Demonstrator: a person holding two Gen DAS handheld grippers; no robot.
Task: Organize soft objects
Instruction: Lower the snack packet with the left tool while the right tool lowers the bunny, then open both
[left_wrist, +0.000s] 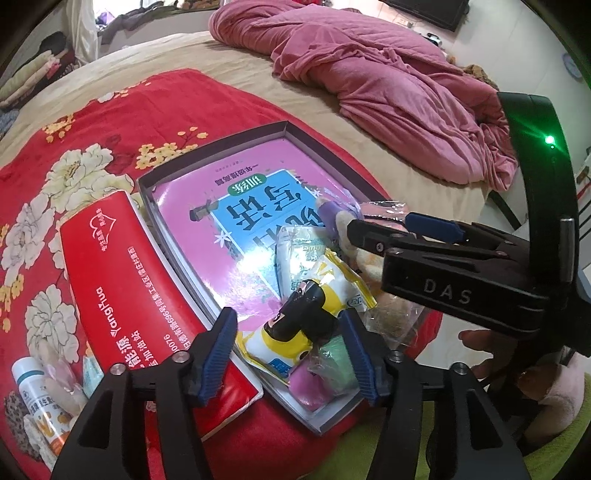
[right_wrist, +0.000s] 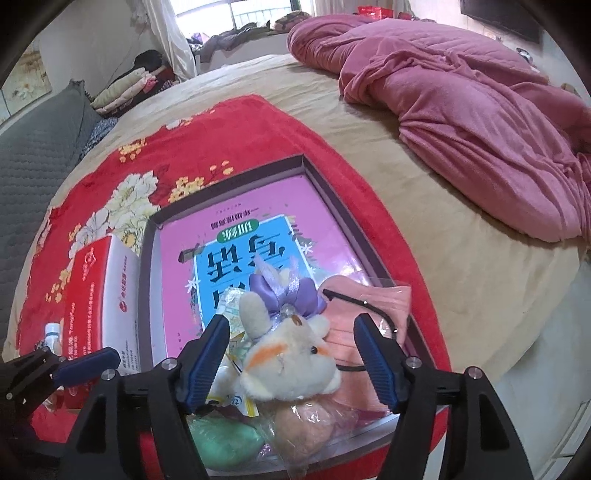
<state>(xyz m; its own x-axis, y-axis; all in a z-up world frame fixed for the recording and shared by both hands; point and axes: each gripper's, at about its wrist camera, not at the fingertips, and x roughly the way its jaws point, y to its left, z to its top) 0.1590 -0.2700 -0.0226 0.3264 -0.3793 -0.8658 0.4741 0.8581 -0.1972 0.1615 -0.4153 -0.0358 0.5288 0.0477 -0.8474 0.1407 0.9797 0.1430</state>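
Holding the left gripper (left_wrist: 288, 321) about half open over the yellow pouch (left_wrist: 332, 288), pads touching nothing. Keeping the right gripper (right_wrist: 291, 325) equally spread around the bunny (right_wrist: 291, 362), likewise gripping nothing. Seeing the bunny lying free at the tray's (right_wrist: 303, 158) 6 o'clock end, partly over the book (right_wrist: 325, 221), with the mask (right_wrist: 369, 306) at its 3 o'clock and touching it.

Judging the step as settling soft things into the tray's near end. Doing it well probably meaning lifting both grippers straight up, avoiding snagging the bunny's bow or the mask's loop, and not dragging pouches over the 6 o'clock rim.

Counting:
- one bunny
- one mask
- two pouches at least, others possibly hidden
- three wrapped balls: green (right_wrist: 221, 439), pink (left_wrist: 308, 387), tan (right_wrist: 306, 428)
- one book
- one tray
- one red box (left_wrist: 129, 277) at the tray's 9 o'clock
- one bottle (left_wrist: 33, 387) at 8 o'clock
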